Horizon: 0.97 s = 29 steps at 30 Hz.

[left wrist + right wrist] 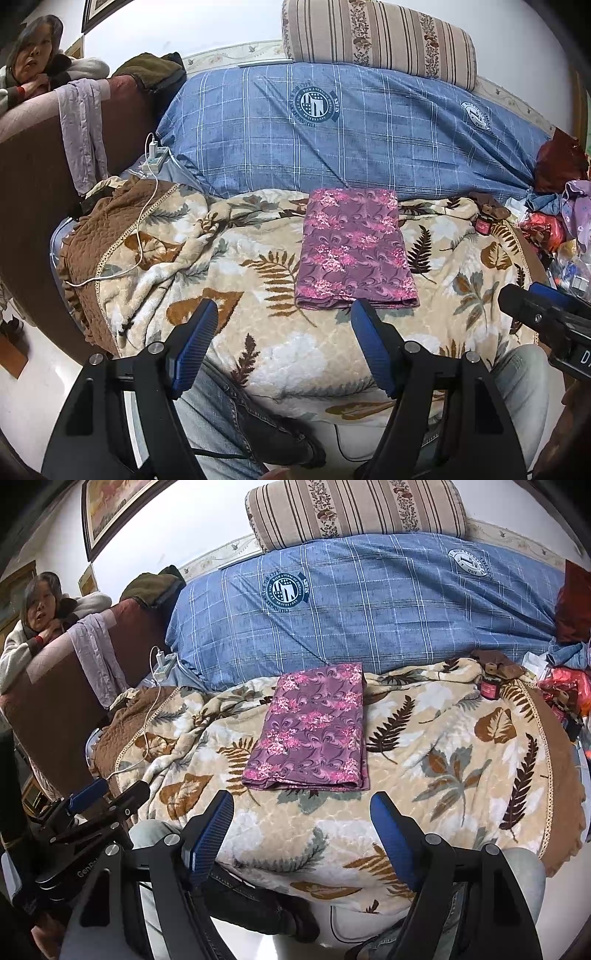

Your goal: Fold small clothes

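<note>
A purple garment with pink flowers (354, 251) lies folded into a flat rectangle on the leaf-patterned blanket (229, 258). It also shows in the right wrist view (310, 731). My left gripper (284, 314) is open and empty, held just short of the garment's near edge. My right gripper (303, 805) is open and empty, also just short of that edge. The right gripper shows at the right edge of the left wrist view (546, 317). The left gripper shows at the lower left of the right wrist view (107, 797).
A blue plaid quilt (351, 129) and a striped pillow (380, 37) lie behind. A charger with white cable (151, 155) lies left. A small red jar (483, 223) and piled clothes (565, 221) sit right. A person (33, 59) leans on the brown sofa arm.
</note>
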Available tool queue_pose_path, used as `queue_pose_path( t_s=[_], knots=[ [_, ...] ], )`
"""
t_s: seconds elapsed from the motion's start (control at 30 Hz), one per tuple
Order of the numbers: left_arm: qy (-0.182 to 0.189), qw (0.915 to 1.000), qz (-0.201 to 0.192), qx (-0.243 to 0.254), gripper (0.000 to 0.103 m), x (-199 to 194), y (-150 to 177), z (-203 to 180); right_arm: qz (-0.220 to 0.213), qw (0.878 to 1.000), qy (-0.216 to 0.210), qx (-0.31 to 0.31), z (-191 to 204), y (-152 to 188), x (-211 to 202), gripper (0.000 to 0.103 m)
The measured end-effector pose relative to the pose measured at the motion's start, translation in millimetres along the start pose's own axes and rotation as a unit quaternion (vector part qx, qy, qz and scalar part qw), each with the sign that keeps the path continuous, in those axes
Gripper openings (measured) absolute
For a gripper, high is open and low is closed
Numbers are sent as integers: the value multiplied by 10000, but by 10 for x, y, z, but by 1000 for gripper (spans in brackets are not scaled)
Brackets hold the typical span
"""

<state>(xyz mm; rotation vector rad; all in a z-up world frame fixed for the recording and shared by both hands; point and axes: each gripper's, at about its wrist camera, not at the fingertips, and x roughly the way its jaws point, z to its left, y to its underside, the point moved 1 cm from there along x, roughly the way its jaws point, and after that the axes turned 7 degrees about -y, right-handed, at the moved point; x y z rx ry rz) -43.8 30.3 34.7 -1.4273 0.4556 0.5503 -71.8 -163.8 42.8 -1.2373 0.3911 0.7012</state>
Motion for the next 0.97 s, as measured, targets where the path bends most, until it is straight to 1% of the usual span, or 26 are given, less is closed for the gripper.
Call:
queue_pose_path(
  t_s=[0.4, 0.53, 0.67, 0.77, 0.9, 0.97],
  knots=[
    [-103, 9999, 111, 5, 74, 127, 15, 7, 124, 9999, 13, 43, -28, 0, 130, 78],
    [-41, 9998, 203, 21, 74, 174, 7, 3, 155, 9999, 26, 70, -41, -1, 172, 78],
    [-22, 9998, 176, 40, 76, 180, 12, -12, 177, 9998, 30, 88, -58, -11, 206, 78],
    [1, 9997, 245, 58, 77, 247, 10, -31, 165, 9998, 51, 83, -77, -2, 232, 78],
    [-50, 9998, 114, 171, 77, 282, 11, -57, 254, 9996, 1, 156, -113, -17, 315, 78],
    [31, 9997, 234, 114, 77, 349, 14, -35, 254, 9996, 28, 142, -123, -19, 343, 78]
  ],
)
